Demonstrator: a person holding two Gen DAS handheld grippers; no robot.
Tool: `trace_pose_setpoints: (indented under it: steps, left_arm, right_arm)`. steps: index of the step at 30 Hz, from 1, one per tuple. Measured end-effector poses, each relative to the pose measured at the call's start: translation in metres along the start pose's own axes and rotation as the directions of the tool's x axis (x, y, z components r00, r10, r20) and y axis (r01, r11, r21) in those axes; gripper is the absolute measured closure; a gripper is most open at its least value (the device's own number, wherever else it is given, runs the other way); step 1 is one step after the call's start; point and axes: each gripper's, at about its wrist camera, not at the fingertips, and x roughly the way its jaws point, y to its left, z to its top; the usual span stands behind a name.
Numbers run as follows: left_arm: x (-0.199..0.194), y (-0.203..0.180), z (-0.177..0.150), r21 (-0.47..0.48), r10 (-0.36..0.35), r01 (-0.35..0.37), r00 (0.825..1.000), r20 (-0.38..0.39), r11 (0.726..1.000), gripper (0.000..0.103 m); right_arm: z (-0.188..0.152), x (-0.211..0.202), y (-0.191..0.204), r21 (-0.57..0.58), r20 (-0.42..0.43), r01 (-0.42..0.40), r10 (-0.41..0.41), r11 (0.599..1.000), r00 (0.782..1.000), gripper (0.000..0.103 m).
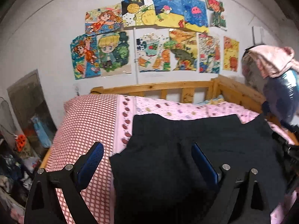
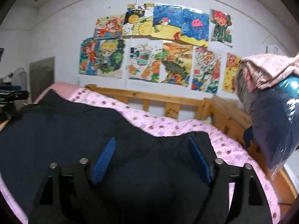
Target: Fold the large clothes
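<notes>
Two tools are over the bed here, both with their blue-padded fingers spread wide apart and nothing held between them. The left tool (image 1: 147,160) hangs above the left edge of the big black fabric garment (image 1: 186,149), with one finger over the red-and-white checked blanket (image 1: 84,123) and the other over the dark cloth. The right tool (image 2: 151,158) sits above the garment's right end, near the edge closest to the wall. That garment lies spread flat across the pink spotted bedsheet (image 1: 186,110) — looks like trousers or a skirt, but the frames are blurry so I can't really say. Behind it runs the light wooden slatted bed rail (image 2: 158,100), and the white wall carries a cluster of colourful children's drawings (image 1: 149,35). A plastic-wrapped bundle topped with pink cloth (image 2: 269,97) sits at the right.
</notes>
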Motion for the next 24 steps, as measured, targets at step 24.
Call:
trace_pose_setpoints:
  steps: [24]
  left_arm:
    - [0.118, -0.039, -0.018, -0.052, -0.059, 0.049, 0.973, -0.222, 0.997, 0.000]
  right_arm:
    - [-0.012, 0.117, -0.001, -0.051, -0.232, -0.025, 0.013, 0.998, 0.973, 0.013]
